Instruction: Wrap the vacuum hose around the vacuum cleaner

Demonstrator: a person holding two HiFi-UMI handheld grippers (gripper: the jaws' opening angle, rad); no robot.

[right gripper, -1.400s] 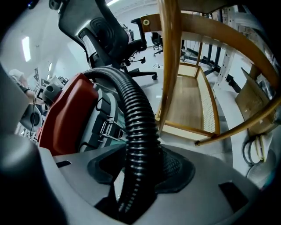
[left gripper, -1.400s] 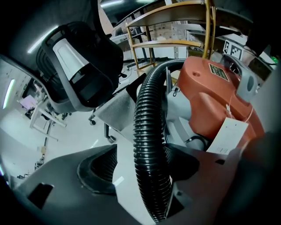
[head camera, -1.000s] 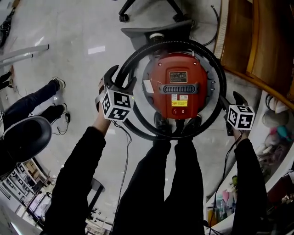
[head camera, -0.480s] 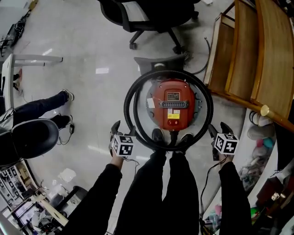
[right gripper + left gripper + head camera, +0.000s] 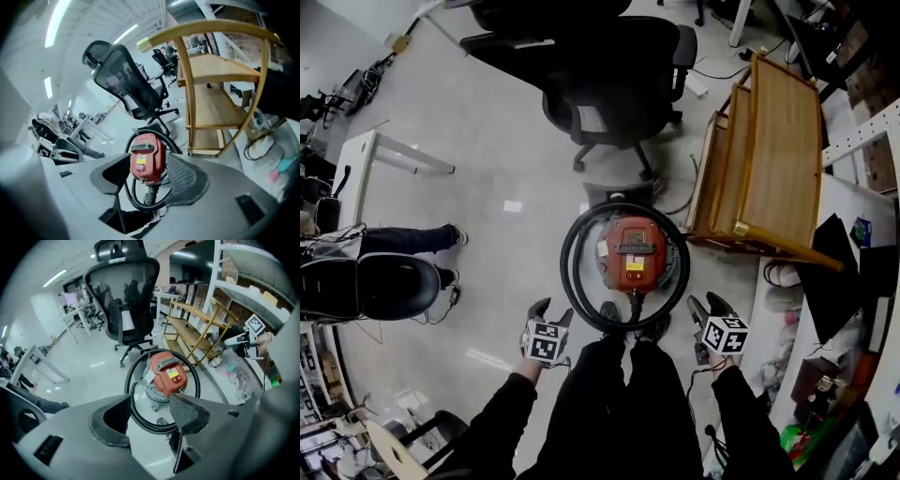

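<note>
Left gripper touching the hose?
Apart. Left gripper view: left gripper jaws, just closed slightly, stand open and empty; the hose lies round the vacuum far beyond them.

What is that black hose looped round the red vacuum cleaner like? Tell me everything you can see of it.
The black hose looks like ribbed, flexible plastic. It is coiled in a near-round ring, seemingly two turns, encircling the red-topped vacuum cleaner, which stands on the pale floor. One end seems to plug into a fitting on the cleaner's near side, under the red top. The person's shoes stand at its near arc; whether they touch it cannot be told.
</note>
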